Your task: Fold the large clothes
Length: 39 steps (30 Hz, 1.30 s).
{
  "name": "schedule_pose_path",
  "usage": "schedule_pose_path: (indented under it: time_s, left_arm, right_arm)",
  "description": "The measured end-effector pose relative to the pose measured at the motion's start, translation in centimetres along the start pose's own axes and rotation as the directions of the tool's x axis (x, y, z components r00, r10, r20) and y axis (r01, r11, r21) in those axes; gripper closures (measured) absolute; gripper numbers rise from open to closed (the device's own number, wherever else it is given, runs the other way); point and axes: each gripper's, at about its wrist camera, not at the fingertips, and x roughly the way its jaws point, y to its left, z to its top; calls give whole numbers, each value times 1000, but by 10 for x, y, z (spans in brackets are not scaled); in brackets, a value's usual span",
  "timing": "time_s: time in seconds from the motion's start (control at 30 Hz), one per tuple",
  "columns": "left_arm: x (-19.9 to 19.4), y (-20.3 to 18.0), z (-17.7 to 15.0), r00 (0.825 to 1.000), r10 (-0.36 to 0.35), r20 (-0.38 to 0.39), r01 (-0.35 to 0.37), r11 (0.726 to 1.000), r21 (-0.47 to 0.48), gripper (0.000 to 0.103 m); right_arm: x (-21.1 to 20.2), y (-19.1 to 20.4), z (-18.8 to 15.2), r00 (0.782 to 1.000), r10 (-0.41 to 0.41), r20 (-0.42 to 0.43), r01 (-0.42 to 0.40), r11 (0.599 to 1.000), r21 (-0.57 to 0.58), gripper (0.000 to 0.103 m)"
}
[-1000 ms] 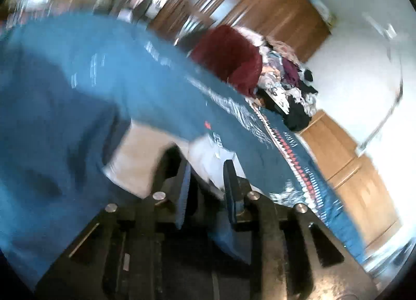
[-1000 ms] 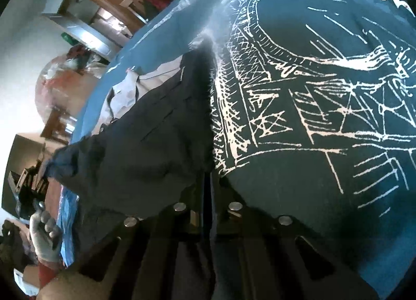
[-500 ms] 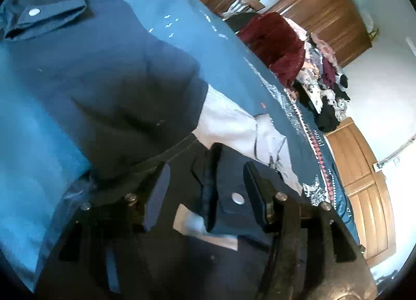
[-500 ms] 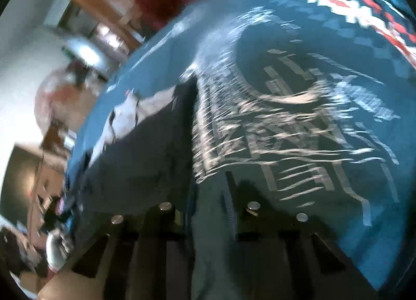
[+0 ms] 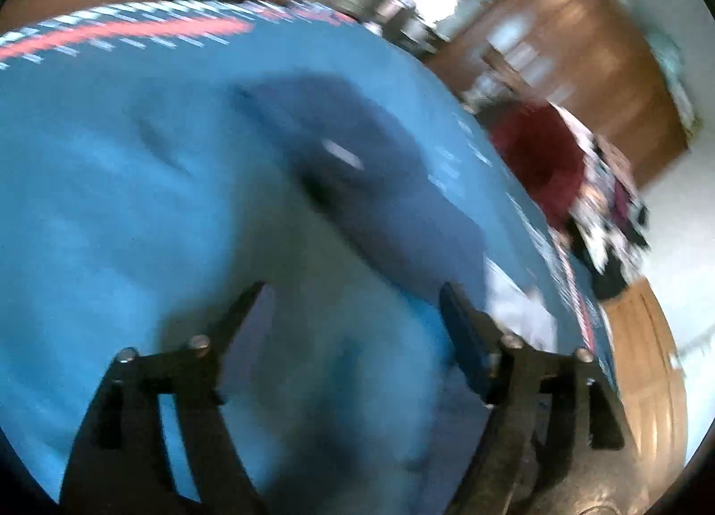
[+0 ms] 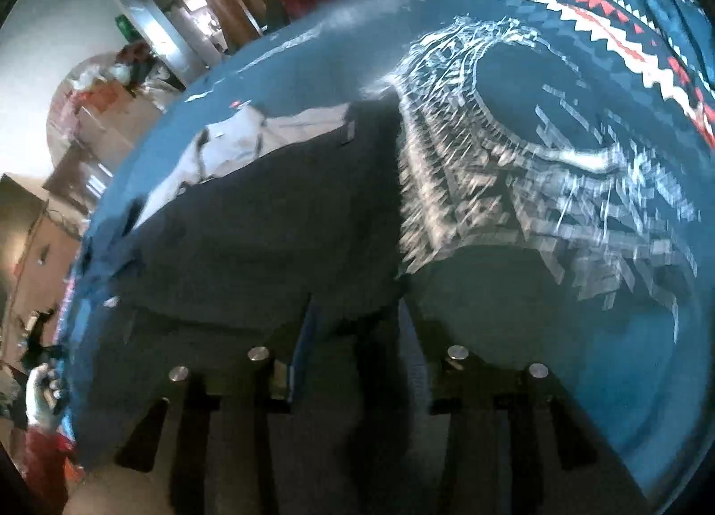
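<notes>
Left wrist view, badly blurred: left gripper (image 5: 351, 307) has its jaws spread wide with nothing between them, hovering over the blue patterned bedspread (image 5: 134, 211). Beyond it lies the dark navy garment with a pale lining (image 5: 371, 166), flat on the spread. Far end: heap of maroon and mixed clothes (image 5: 567, 175), then wooden wardrobe (image 5: 576, 55).

Right wrist view: right gripper (image 6: 357, 327) has its jaws part-way apart around the garment's near edge; can't tell if it's actually pinching.

Judgement: heavy-ish woven cloth, limp, will sag and drag on the spread. Grab at hem or waistband corners, both hands, and lift evenly.
</notes>
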Motion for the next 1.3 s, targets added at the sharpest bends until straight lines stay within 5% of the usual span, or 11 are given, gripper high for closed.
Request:
schedule_pose_path:
  time_s: [0.23,0.3,0.33,0.43,0.5,0.6,0.73,0.9,1.03,1.2,1.3]
  left_arm:
    - [59,3,52,994,-63,-88,63,998,2,16]
    - [69,-16,55,997,23,-74,-17,997,76,18]
    - [65,-34,55,993,114,-15,-110,978,176,19]
    - [49,-75,42,984,151,90,-175,896,407,19]
    - [60,-99,23,990,124,63,-138,809,572,15]
    - [92,-104,11,987,159,-35,-99,753,650,16]
    - [115,-86,22,973,217,-81,-135,813,566,24]
    - [107,-77,30,983,140,-120,-69,881,468,70]
    - [85,-76,30,994,41,-97,6,900,437,78]
    - [73,-104,25,996,-38,-84,73,880,469,78]
    - [76,-107,23,994,-54,-100,94,884,459,78]
  right_arm:
    - [20,63,-28,996,32,-80,-36,998,-44,58]
    - [29,77,-29,994,40,-101,-45,998,-53,58]
    - [31,82,-29,993,46,-105,-52,997,-54,58]
    - [33,99,-28,993,55,-104,-64,995,-78,58]
    - [36,108,-27,993,55,-108,-65,993,-96,58]
    - [46,118,-28,991,54,-126,-68,991,-111,58]
    - [49,139,-30,988,86,-131,-103,986,-131,58]
    - [44,195,-21,978,173,-119,-196,954,-225,57]
    - [68,280,-6,922,346,-175,-386,868,-312,57]
    - [143,410,19,760,569,-313,-644,725,-245,45]
    - [191,473,28,702,601,-382,-698,687,-202,45]
